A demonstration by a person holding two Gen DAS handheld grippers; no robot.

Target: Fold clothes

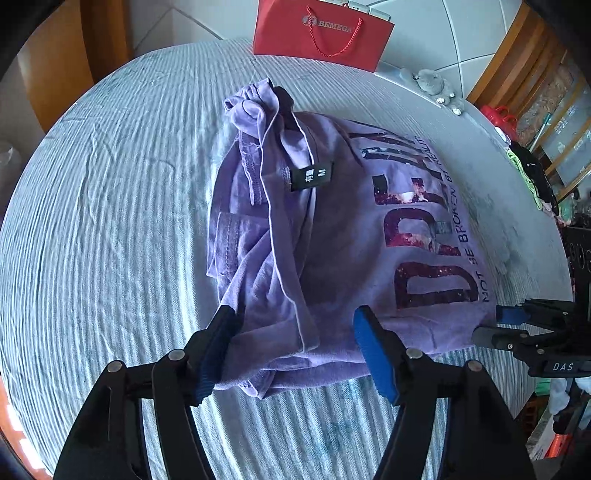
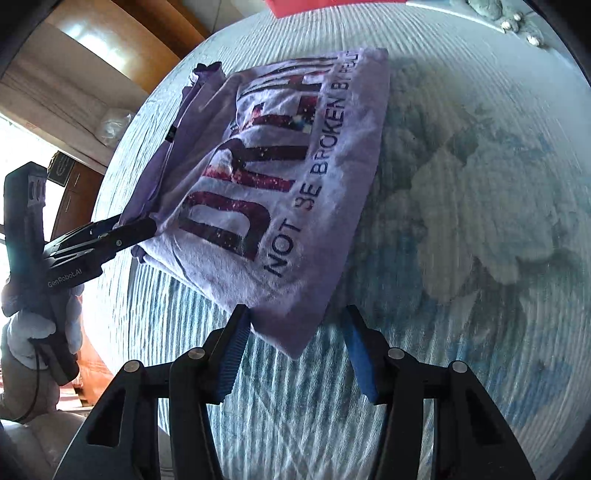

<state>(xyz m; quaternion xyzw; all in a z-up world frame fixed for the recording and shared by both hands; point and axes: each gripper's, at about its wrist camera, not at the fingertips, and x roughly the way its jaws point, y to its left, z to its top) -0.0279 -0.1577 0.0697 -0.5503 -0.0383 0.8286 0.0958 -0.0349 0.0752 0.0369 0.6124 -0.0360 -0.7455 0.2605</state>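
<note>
Standing beyond the purple shirt [image 1: 332,229], a red paper bag [image 1: 321,35].

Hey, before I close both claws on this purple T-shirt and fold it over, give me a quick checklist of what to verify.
1. Left claw straddles the T-shirt at its near hem: ok.
2. Right claw straddles the near corner: ok.
3. Pads pinching cloth: not ok, both claws stand open.
4. Far end tidy: not ok, bunched fabric sticks out.
5. Red bag clear of the shirt: ok.
6. All layers between the pads: cannot tell.
</note>
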